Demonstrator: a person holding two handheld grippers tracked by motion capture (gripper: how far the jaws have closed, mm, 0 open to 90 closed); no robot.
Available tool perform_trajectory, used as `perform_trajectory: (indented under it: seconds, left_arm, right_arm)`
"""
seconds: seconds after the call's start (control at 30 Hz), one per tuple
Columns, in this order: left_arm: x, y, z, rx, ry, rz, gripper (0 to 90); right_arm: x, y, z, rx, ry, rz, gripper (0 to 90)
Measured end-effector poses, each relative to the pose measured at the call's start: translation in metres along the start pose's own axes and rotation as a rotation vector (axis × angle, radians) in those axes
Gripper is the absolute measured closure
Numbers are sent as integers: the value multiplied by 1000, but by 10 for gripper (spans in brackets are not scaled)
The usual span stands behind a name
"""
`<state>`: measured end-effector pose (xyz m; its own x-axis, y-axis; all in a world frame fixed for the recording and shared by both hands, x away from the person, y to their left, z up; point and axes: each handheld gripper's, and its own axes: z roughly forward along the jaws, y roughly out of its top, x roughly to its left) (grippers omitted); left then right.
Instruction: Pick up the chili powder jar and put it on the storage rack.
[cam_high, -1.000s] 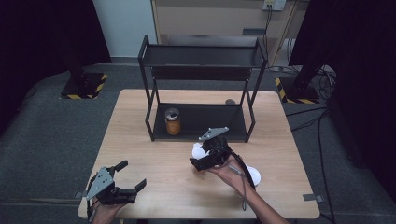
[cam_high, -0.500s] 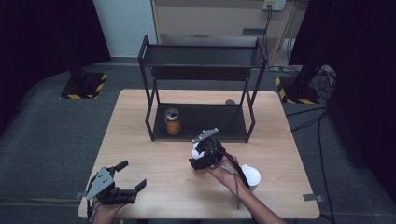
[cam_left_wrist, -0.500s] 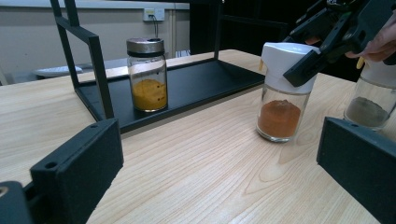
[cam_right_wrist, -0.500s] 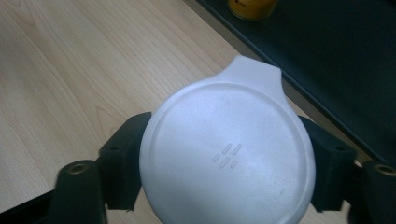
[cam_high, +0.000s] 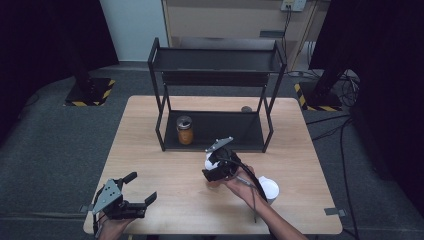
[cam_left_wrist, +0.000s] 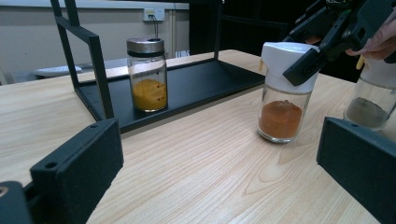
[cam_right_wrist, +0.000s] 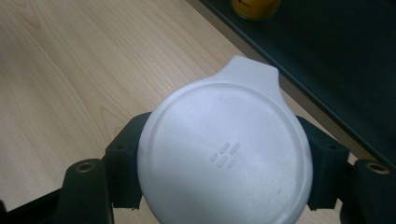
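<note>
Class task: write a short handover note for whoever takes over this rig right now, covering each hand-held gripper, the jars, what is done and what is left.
Right hand-held gripper: jaws just closed on the white cap of the orange spice jar, which stands on the table.
Left hand-held gripper: open, empty, near the table's front edge.
Yellow jar: on the rack's lower shelf.
Grey jar: on the table beside the right hand.
Left: probably shelve the orange jar, then the grey.

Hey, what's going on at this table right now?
A person is working with tongs in each hand. The right tongs have just closed on the white cap of a jar of red spice standing on the table in front of a black rack. A jar of yellow spice sits on the rack's bottom shelf. The left tongs are open and hold nothing.
</note>
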<state>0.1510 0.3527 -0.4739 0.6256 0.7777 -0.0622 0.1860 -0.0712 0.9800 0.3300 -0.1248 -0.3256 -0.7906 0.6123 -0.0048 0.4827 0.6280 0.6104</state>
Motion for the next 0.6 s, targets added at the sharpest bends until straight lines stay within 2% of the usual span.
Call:
perform_trajectory:
  seconds: [0.3, 0.6]
  left_arm:
    - [0, 0, 0, -1, -1, -2, 0]
    - [1, 0, 0, 0, -4, -5, 0]
  right_arm:
    - [-3, 9, -13, -20, -9, -10, 312]
    - [-10, 27, -27, -28, -15, -23, 312]
